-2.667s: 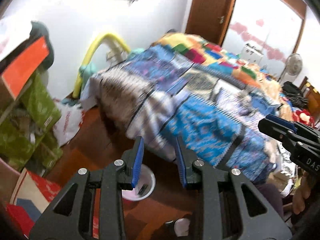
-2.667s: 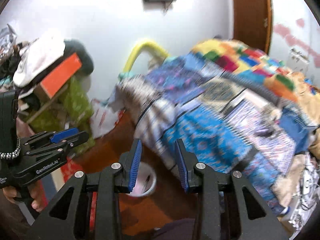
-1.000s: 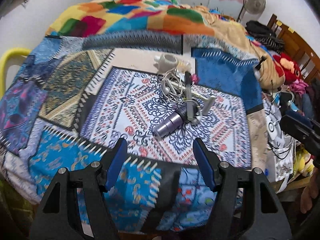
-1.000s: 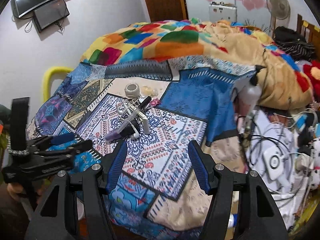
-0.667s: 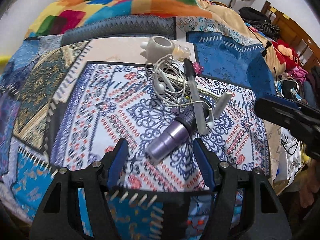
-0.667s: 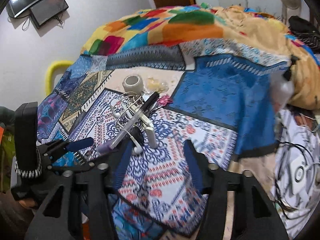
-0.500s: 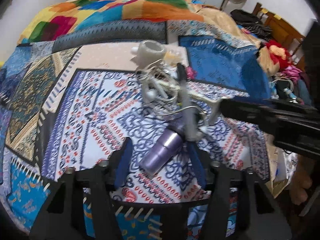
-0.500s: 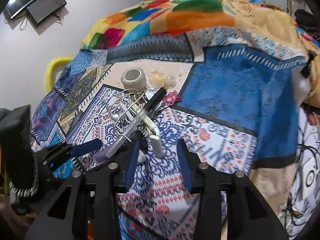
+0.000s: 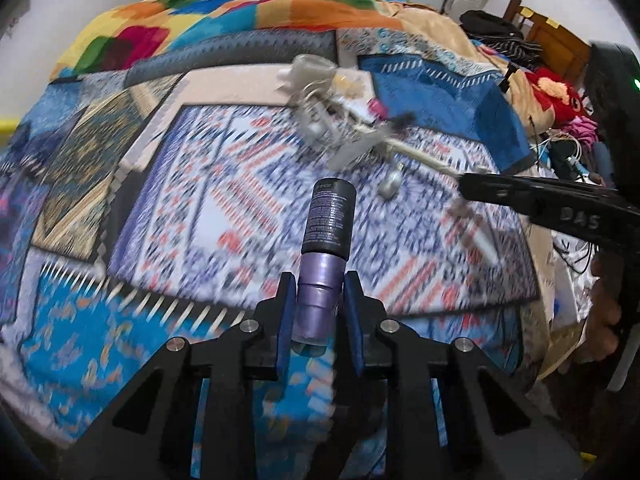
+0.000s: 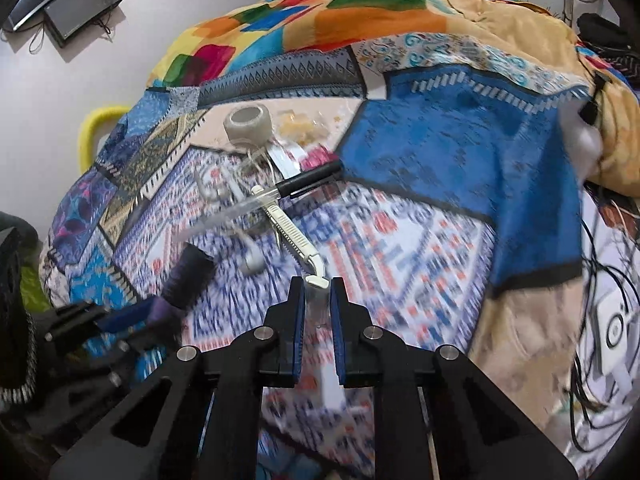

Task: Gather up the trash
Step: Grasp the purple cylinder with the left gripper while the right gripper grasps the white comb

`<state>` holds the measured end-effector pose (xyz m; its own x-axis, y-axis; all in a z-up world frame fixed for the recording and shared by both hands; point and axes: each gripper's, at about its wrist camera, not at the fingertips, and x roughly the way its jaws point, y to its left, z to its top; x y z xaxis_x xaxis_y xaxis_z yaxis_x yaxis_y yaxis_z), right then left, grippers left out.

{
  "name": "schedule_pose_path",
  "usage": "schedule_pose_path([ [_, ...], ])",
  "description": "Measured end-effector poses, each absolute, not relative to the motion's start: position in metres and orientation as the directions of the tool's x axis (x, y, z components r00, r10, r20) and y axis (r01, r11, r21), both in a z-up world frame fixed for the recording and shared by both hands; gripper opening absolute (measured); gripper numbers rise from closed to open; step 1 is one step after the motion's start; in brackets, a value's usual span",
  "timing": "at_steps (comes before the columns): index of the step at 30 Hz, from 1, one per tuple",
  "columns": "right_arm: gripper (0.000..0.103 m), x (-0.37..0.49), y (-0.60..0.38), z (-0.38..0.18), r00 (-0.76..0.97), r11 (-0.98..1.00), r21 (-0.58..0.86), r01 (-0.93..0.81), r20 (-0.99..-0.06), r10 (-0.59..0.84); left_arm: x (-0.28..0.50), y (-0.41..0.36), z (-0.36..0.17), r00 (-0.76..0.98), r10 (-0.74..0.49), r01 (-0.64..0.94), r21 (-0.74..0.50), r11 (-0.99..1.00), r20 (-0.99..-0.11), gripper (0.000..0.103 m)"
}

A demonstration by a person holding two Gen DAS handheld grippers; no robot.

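My left gripper [image 9: 320, 284] is shut on a purple bottle with a black cap [image 9: 326, 236] and holds it just above the patterned bedspread [image 9: 224, 208]. It also shows in the right wrist view [image 10: 182, 276]. My right gripper [image 10: 317, 288] is shut on a white plastic tube [image 10: 318, 304] whose ridged handle [image 10: 290, 236] reaches away. It also shows in the left wrist view [image 9: 476, 232]. More litter lies beyond: white earphones [image 10: 252, 260], a black pen [image 10: 308, 180], a tape roll [image 10: 248, 122], a pink wrapper [image 10: 318, 158].
A crumpled clear wrapper [image 10: 304, 124] lies by the tape roll. A colourful quilt [image 10: 320, 12] is piled at the far side of the bed. Cables and chargers [image 10: 608, 320] lie at the right. A yellow tube frame [image 10: 94, 128] stands at the left.
Both grippers swung from the floor to the bed, closed in on the litter pile and shut. The left took the purple bottle, the right took the white tube, and both items have lifted off the pile.
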<state>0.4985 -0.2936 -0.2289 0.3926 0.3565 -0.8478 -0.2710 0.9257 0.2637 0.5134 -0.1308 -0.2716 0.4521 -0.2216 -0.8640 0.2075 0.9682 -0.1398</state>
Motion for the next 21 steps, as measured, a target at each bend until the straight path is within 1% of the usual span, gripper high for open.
schedule_pose_path([
  [4, 0.011, 0.478, -0.306, -0.229, 0.379, 0.929, 0.257, -0.265, -0.858, 0.346, 0.498, -0.12, -0.271, 0.416, -0.224, 0.18, -0.161, 0.97, -0.881, 0.023],
  [6, 0.011, 0.471, -0.308, -0.229, 0.373, 0.928, 0.257, -0.27, -0.861, 0.347, 0.495, -0.119, -0.271, 0.411, -0.211, 0.175, -0.15, 0.973, -0.887, 0.024],
  [12, 0.011, 0.47, -0.303, -0.232, 0.357, 0.92, 0.257, -0.296, -0.864, 0.356, 0.506, -0.127, -0.273, 0.412, -0.191, 0.168, -0.132, 0.977, -0.891, 0.035],
  [17, 0.012, 0.478, -0.3, -0.244, 0.326, 0.911, 0.296, -0.288, -0.864, 0.384, 0.516, -0.134, -0.274, 0.443, -0.186, 0.177, -0.118, 0.977, -0.877, 0.035],
  [21, 0.012, 0.477, -0.295, -0.243, 0.36, 0.917, 0.267, -0.296, -0.858, 0.366, 0.519, -0.141, -0.275, 0.465, -0.159, 0.184, -0.081, 0.98, -0.871, 0.035],
])
